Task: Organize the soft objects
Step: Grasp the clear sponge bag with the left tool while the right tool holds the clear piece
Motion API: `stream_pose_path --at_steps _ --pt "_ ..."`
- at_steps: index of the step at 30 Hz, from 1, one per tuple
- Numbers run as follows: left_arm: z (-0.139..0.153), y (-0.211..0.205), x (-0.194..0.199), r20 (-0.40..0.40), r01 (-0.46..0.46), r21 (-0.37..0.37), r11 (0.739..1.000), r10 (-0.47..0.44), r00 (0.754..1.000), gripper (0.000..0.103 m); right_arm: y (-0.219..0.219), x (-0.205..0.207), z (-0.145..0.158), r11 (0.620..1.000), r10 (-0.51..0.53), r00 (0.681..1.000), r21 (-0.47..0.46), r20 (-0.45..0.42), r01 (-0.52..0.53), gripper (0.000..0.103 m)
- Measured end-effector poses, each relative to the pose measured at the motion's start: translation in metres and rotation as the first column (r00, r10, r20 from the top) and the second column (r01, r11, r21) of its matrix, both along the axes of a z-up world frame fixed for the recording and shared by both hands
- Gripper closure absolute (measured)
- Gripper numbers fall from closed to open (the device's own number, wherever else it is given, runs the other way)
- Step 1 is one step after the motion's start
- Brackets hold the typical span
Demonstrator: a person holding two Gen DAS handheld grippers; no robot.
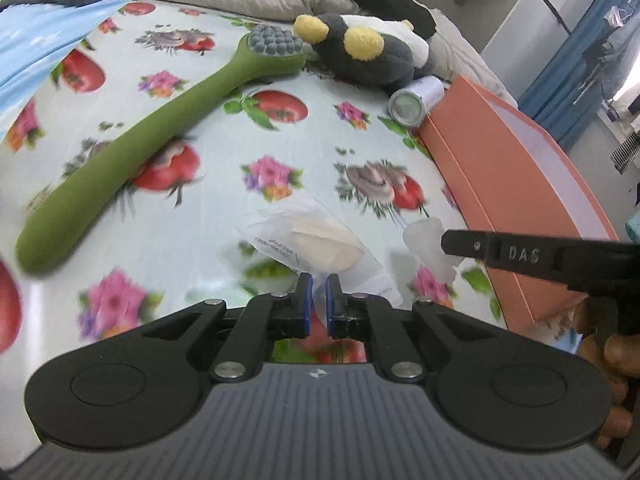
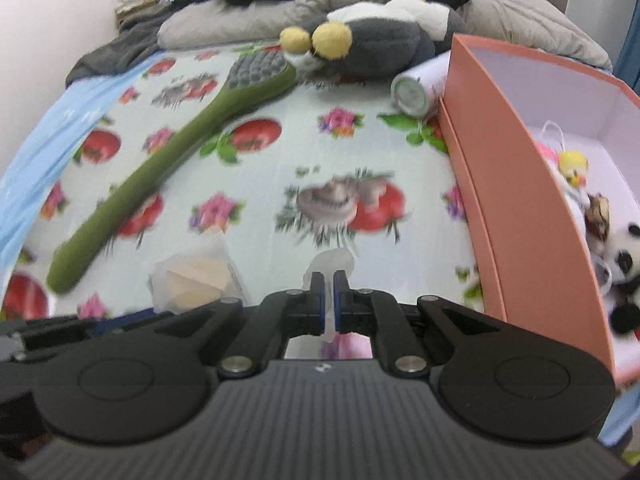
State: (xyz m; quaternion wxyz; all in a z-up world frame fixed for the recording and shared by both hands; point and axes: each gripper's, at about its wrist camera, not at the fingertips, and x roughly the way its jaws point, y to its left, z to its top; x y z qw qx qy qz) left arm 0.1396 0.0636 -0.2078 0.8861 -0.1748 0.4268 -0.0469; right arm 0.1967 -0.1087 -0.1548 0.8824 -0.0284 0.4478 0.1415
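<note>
Clamped between the blue pads of the left gripper [image 1: 318, 284] is the corner of a clear plastic packet [image 1: 320, 240], which holds a pale beige sponge-like pad and carries small printed lettering. Its jaws stand nearly together on the thin film, and the packet juts forward from the fingertips over the flowered bedsheet [image 1: 224, 152]. In the right wrist view the same packet [image 2: 192, 280] shows at the lower left, just above the edge of the left tool.

Just to its right, the right gripper [image 2: 329, 280] pinches a small, translucent white soft object [image 2: 332, 260]; the jaws are closed on it with only a sliver between the pads, and the object bulges out past the tips. From the left wrist view that object [image 1: 426, 240] sits at the end of a black finger marked with raised letters, beside the packet but apart from it.

Farther out, a long green massage brush [image 1: 140, 152] with a grey knobbed head lies slantwise across the sheet. Beyond its head rests a grey and white plush toy [image 1: 372, 52] with yellow patches, and next to that a white cylinder [image 1: 416, 100] lies on its side against the orange box [image 2: 520, 200]. Inside the open box sit small toys, among them a panda plush [image 2: 626, 256] and a little yellow figure [image 2: 574, 166]. Grey and black bedding [image 2: 240, 20] is heaped at the far end.
</note>
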Motion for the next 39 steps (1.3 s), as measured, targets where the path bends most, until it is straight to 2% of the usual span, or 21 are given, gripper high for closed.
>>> stream_pose_path --at_steps 6,9,11,12,13,15,16,17,18,21,25,27,28,29,30,31,32,36,39 --pt "-0.003 0.001 -0.031 -0.057 -0.078 0.037 0.996 0.080 0.995 0.094 0.002 -0.028 -0.016 0.999 0.023 0.998 -0.043 -0.063 -0.026 0.095" --pt "-0.007 0.003 -0.038 -0.075 -0.132 0.050 0.990 0.135 0.988 0.093 -0.001 -0.035 -0.019 0.998 0.026 0.998 -0.050 -0.063 -0.029 0.093" --pt "-0.008 0.003 -0.039 -0.092 -0.158 0.064 0.985 0.163 0.982 0.089 -0.004 -0.035 -0.018 0.999 0.019 0.998 -0.040 -0.066 -0.022 0.092" --pt "-0.007 0.004 -0.039 -0.100 -0.166 0.063 0.984 0.172 0.980 0.083 -0.006 -0.035 -0.018 0.999 0.016 0.997 -0.042 -0.069 -0.019 0.092" --pt "-0.006 0.005 -0.039 -0.106 -0.176 0.055 0.983 0.181 0.978 0.073 -0.008 -0.035 -0.018 0.999 0.014 0.997 -0.038 -0.070 -0.017 0.090" --pt "-0.004 0.007 -0.039 -0.113 -0.193 0.030 0.981 0.195 0.974 0.061 -0.011 -0.035 -0.019 0.999 0.012 0.997 -0.030 -0.074 -0.014 0.071" --pt "-0.002 0.007 -0.039 -0.112 -0.201 0.017 0.979 0.202 0.973 0.055 -0.013 -0.036 -0.019 1.000 0.012 0.997 -0.023 -0.076 -0.014 0.054" --pt "0.000 0.008 -0.039 -0.117 -0.213 0.007 0.977 0.212 0.970 0.053 -0.014 -0.037 -0.019 1.000 0.012 0.998 -0.021 -0.069 -0.013 0.047" --pt "0.001 0.008 -0.038 -0.124 -0.226 -0.005 0.974 0.223 0.967 0.050 -0.015 -0.039 -0.018 1.000 0.011 0.998 -0.022 -0.057 -0.012 0.047" --pt "0.003 0.011 -0.035 -0.145 -0.259 -0.047 0.965 0.250 0.957 0.041 -0.015 -0.040 -0.022 1.000 0.014 0.999 -0.006 -0.045 -0.014 0.047" --pt "0.004 0.009 -0.027 -0.167 -0.287 -0.080 0.955 0.271 0.948 0.040 -0.009 -0.041 -0.031 0.999 0.042 0.999 0.024 -0.020 -0.042 0.048" --pt "0.002 0.009 -0.022 -0.184 -0.310 -0.080 0.947 0.292 0.939 0.040 -0.006 -0.041 -0.037 0.997 0.068 0.998 0.033 -0.014 -0.068 0.059" --pt "0.001 0.009 -0.020 -0.192 -0.319 -0.079 0.944 0.300 0.934 0.040 -0.006 -0.041 -0.040 0.996 0.072 0.997 0.043 -0.016 -0.072 0.071" --pt "0.001 0.009 -0.017 -0.202 -0.332 -0.079 0.940 0.311 0.929 0.040 -0.006 -0.041 -0.043 0.997 0.067 0.998 0.040 -0.020 -0.066 0.078" --pt "0.001 0.010 -0.016 -0.206 -0.341 -0.080 0.936 0.320 0.925 0.040 -0.007 -0.041 -0.045 0.998 0.057 0.998 0.023 -0.019 -0.057 0.078" --pt "0.000 0.010 -0.013 -0.212 -0.351 -0.081 0.933 0.328 0.921 0.039 -0.008 -0.041 -0.045 0.998 0.060 0.998 0.029 -0.016 -0.059 0.083" --pt "0.000 0.010 -0.010 -0.220 -0.360 -0.079 0.930 0.336 0.916 0.038 -0.011 -0.042 -0.043 0.997 0.065 0.998 0.049 -0.014 -0.065 0.083" --pt "-0.002 0.001 0.003 -0.236 -0.380 -0.009 0.925 0.367 0.900 0.037 -0.016 -0.045 -0.036 0.997 0.062 0.998 0.035 0.025 -0.063 0.084" --pt "-0.002 -0.010 0.013 -0.221 -0.370 0.054 0.928 0.372 0.901 0.028 -0.021 -0.045 -0.036 0.998 0.053 0.998 0.030 0.028 -0.053 0.084"
